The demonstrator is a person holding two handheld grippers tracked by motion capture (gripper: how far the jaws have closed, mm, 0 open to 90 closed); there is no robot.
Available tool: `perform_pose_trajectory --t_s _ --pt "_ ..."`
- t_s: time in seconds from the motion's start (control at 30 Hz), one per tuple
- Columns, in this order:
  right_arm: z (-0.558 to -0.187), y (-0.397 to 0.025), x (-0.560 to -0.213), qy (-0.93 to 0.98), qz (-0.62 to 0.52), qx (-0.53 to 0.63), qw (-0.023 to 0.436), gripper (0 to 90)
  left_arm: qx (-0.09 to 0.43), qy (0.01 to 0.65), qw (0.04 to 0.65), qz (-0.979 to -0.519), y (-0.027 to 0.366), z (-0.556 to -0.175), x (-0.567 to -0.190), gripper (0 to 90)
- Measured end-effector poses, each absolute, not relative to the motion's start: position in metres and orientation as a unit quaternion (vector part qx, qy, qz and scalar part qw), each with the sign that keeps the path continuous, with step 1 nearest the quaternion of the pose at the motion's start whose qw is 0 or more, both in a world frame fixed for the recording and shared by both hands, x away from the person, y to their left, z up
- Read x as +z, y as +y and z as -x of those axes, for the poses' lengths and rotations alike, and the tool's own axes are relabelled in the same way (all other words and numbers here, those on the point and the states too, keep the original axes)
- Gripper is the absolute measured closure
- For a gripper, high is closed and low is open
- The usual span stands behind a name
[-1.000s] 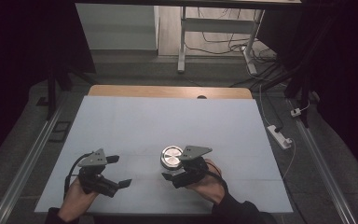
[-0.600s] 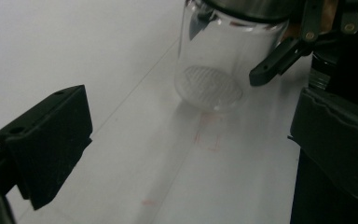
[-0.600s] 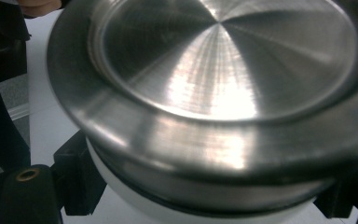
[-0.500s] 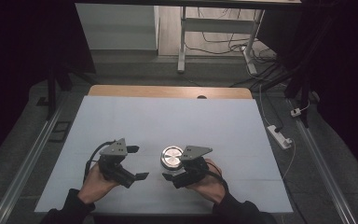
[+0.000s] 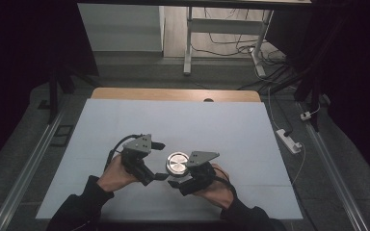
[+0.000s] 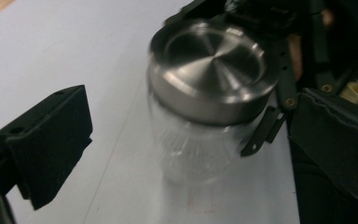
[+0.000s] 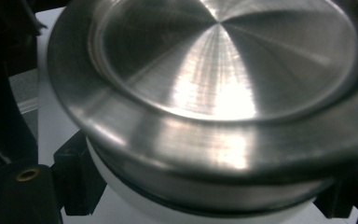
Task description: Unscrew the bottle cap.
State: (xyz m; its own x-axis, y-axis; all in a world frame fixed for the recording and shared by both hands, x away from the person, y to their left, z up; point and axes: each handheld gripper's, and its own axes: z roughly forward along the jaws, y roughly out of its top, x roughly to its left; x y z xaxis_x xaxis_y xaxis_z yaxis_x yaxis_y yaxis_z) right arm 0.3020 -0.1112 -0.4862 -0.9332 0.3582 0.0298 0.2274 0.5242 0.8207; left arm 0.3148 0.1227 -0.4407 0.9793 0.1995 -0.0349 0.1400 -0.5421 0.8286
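A glass jar (image 5: 177, 163) with a brushed metal lid (image 6: 212, 60) stands on the white table (image 5: 197, 125), near the front middle. My right gripper (image 5: 177, 175) is shut on the jar's clear body just under the lid (image 7: 223, 70), with a jaw on each side of it. From the left, my left gripper (image 5: 159, 161) stands open close beside the jar. In the left gripper view its two black jaws flank the jar's glass body (image 6: 191, 154) without touching it, and the right gripper's (image 6: 279, 93) black frame sits behind the jar.
The white sheet covers the table up to a wooden strip (image 5: 173, 94) at the far edge. A white power strip (image 5: 289, 139) lies on the floor to the right. Metal rails (image 5: 24, 178) run along both sides.
My left gripper has travelled right from the front left of the table up to the jar. The right gripper and the jar have stayed put.
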Motion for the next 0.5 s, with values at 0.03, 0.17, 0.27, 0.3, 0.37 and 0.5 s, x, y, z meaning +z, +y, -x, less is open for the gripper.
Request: perform_pose_trajectory --t_s 0.03,0.17,0.27,0.3,0.37,0.5 --pt "-0.302 -0.111 -0.486 0.871 -0.165 0.457 0.069 15.4 0.023 0.085 0.469 -0.879 0.12 -0.316 -0.441 0.0" --pt "-0.301 -0.11 -0.487 0.876 -0.143 0.458 0.054 15.4 -0.005 0.036 0.466 -0.884 0.109 -0.322 -0.443 1.4" --pt "-0.3 -0.109 -0.487 0.88 -0.129 0.456 0.047 15.4 -0.022 0.0 0.463 -0.886 0.102 -0.325 -0.443 5.0" --pt "-0.299 -0.109 -0.487 0.881 -0.125 0.455 0.046 15.4 -0.024 -0.012 0.463 -0.886 0.1 -0.325 -0.443 6.6" --pt "-0.299 -0.109 -0.487 0.881 -0.122 0.454 0.046 15.4 -0.021 -0.022 0.461 -0.887 0.097 -0.324 -0.443 9.2" --pt "-0.297 -0.108 -0.487 0.884 -0.117 0.45 0.047 15.4 -0.003 -0.019 0.463 -0.886 0.096 -0.323 -0.443 18.9"
